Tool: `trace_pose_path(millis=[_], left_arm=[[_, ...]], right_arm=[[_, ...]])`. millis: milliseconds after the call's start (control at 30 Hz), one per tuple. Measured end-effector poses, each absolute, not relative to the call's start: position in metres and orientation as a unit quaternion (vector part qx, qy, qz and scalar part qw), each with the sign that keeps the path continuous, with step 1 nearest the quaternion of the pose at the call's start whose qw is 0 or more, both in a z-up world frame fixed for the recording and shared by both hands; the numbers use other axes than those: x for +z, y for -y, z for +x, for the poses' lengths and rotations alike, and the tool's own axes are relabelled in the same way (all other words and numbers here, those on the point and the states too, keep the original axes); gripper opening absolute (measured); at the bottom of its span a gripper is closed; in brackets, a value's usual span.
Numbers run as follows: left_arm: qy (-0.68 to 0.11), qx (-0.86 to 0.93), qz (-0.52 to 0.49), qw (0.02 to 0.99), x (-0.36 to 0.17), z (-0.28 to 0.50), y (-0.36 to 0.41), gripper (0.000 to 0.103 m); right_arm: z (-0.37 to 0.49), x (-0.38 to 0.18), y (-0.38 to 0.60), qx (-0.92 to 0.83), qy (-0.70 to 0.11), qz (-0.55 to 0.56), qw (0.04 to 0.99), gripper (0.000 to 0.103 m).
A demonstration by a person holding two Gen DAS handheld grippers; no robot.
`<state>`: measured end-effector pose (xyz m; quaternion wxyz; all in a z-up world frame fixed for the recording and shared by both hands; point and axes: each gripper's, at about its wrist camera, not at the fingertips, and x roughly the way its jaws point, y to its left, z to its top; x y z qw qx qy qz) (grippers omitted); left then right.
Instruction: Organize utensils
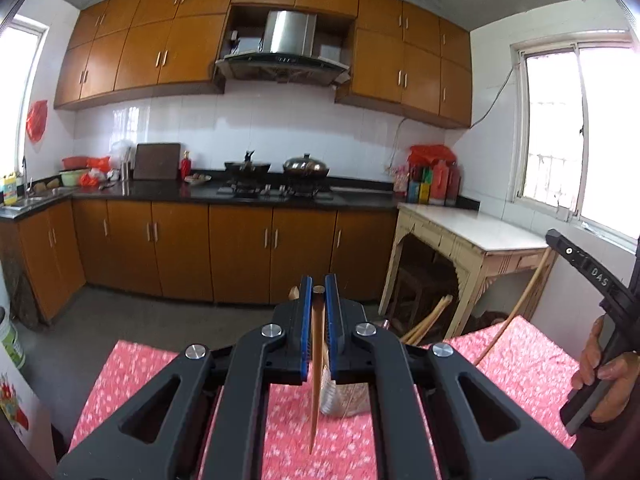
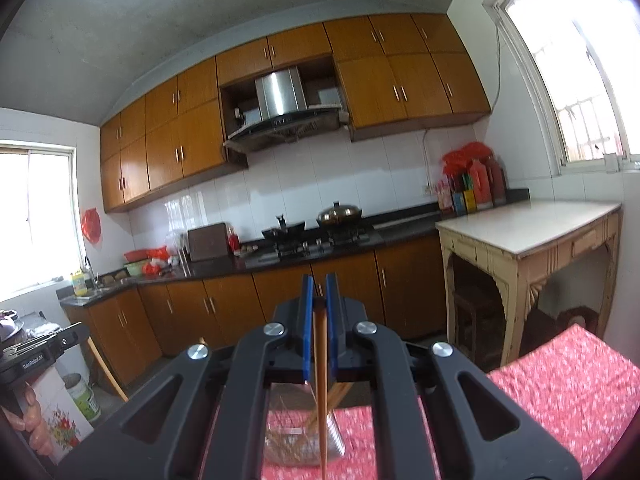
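Note:
In the left wrist view my left gripper (image 1: 319,286) is shut on a single brown chopstick (image 1: 316,360). The chopstick hangs point-down above the pink flowered tablecloth (image 1: 132,384). Behind it, half hidden by the gripper body, stands a clear jar (image 1: 344,400). In the right wrist view my right gripper (image 2: 319,280) is shut on an orange-brown chopstick (image 2: 321,392). This chopstick hangs over the clear jar (image 2: 296,436), which holds several chopsticks leaning to the right. A hand (image 1: 600,376) holds the right gripper's handle at the right edge of the left wrist view.
A cream side table (image 2: 560,236) with a white top stands at the right, under the window. A dark counter (image 1: 180,194) with a stove, two pans and bottles runs along the back wall, with brown cabinets above and below. A wooden pole (image 1: 520,300) leans by the side table.

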<state>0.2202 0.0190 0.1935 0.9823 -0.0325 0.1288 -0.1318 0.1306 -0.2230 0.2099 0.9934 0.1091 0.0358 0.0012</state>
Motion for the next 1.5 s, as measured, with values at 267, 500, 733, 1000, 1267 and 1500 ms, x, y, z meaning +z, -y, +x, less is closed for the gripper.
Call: trace_pose_path(millis=[267,500,733,1000,1267,1500], left_arm=[[-0.095,-0.136,-0.03,0.986,0.241,0.253,0.013,0.007],[-0.085,-0.132,-0.012,0.987,0.241,0.288,0.045,0.007],[-0.126,-0.143,-0.032,0.981,0.199,0.33,0.056,0.007],[-0.179,-0.139,-0.032,0.974,0.158,0.351,0.054,0.007],[-0.18,-0.112,-0.031,0.977,0.166,0.344,0.039,0.026],[-0.178,-0.09,-0.024,0.98,0.167,0.324,0.02,0.034]], right_arm=[[0.177,0.241,0.214,0.003,-0.02,0.108,0.994,0.007],[0.228,0.232,0.199,0.02,-0.034,0.11,0.993,0.007],[0.271,0.196,0.187,0.038,-0.072,0.112,0.99,0.007],[0.301,0.149,0.195,0.031,-0.141,0.12,0.982,0.013],[0.286,0.151,0.197,0.014,-0.13,0.104,0.986,0.042],[0.253,0.153,0.204,0.007,-0.129,0.094,0.987,0.05]])
